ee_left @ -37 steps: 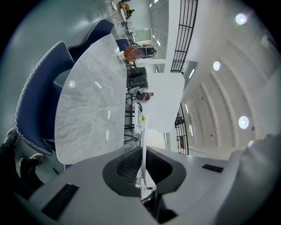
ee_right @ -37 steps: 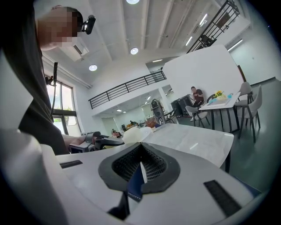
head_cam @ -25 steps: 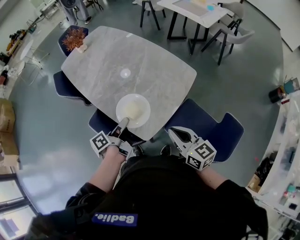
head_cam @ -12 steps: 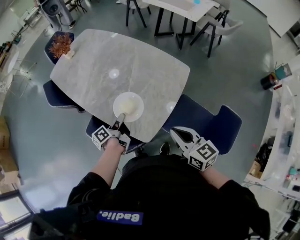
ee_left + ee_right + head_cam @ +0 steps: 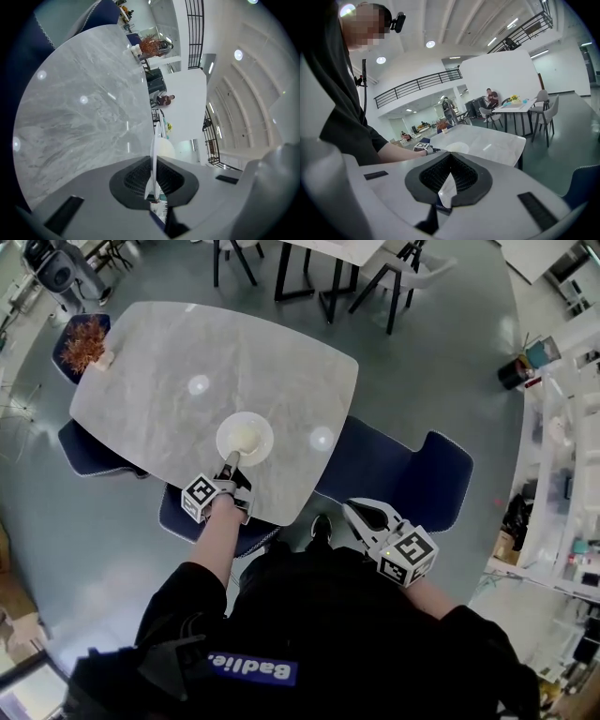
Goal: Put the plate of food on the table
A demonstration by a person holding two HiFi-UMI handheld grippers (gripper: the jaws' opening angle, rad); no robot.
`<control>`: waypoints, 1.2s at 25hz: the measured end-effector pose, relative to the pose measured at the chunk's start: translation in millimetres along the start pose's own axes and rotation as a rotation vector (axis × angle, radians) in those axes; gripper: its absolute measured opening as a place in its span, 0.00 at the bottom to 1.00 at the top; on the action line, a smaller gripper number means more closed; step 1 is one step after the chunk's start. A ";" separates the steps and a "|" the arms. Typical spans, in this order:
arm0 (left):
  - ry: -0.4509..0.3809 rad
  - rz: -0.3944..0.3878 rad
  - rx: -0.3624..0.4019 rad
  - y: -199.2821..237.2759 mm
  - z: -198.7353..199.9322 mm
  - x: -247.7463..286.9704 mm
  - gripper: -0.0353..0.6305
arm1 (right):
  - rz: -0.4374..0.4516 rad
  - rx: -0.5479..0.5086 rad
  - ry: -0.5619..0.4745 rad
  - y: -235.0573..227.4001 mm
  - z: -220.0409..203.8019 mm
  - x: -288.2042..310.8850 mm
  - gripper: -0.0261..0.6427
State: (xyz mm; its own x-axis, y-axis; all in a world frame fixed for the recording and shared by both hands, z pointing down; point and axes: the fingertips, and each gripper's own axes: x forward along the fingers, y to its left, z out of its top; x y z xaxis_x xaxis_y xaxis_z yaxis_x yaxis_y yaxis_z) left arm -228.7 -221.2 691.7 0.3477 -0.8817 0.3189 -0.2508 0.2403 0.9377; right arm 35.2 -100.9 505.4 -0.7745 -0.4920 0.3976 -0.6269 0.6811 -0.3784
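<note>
A white plate (image 5: 246, 439) with a pale heap of food lies on the grey marble table (image 5: 187, 352), a little in from its near edge. My left gripper (image 5: 232, 461) is shut on the plate's near rim. In the left gripper view the plate's rim (image 5: 154, 149) shows edge-on, pinched in that gripper (image 5: 153, 161), with the tabletop (image 5: 79, 108) beside it. My right gripper (image 5: 352, 509) hangs off the table by my body, shut with nothing in it. From the right gripper (image 5: 449, 157) view the plate (image 5: 458, 147) shows far off on the table.
Dark blue chairs (image 5: 398, 474) stand round the table, one (image 5: 183, 517) under my left arm. A reddish plant (image 5: 82, 337) sits at the table's far left corner. More tables and chairs (image 5: 309, 268) stand beyond. Shelving (image 5: 562, 493) lines the right side.
My left gripper has carried the plate farther in over the table from its near edge. The right gripper has stayed by my body.
</note>
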 end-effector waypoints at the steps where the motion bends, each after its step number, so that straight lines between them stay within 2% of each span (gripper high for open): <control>1: -0.001 0.006 -0.007 3.9 1.9 7.0 0.09 | -0.008 0.002 0.006 -1.5 -1.6 0.4 0.06; 5: -0.014 0.043 -0.028 25.2 9.1 26.6 0.09 | -0.041 0.010 0.028 -7.1 -5.9 -0.9 0.06; 14: 0.009 0.113 -0.017 57.5 17.8 54.9 0.09 | -0.082 0.049 0.058 -18.6 -14.7 -1.1 0.06; 30: 0.059 0.169 0.017 66.8 21.9 88.9 0.09 | -0.103 0.080 0.069 -27.4 -20.2 7.0 0.06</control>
State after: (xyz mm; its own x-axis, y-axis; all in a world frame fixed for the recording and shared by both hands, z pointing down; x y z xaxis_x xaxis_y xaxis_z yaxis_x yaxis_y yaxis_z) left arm -234.3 -292.4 779.7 0.3517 -0.8039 0.4796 -0.3255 0.3754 0.8678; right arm 48.7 -112.1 535.4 -0.6996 -0.5170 0.4932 -0.7098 0.5821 -0.3967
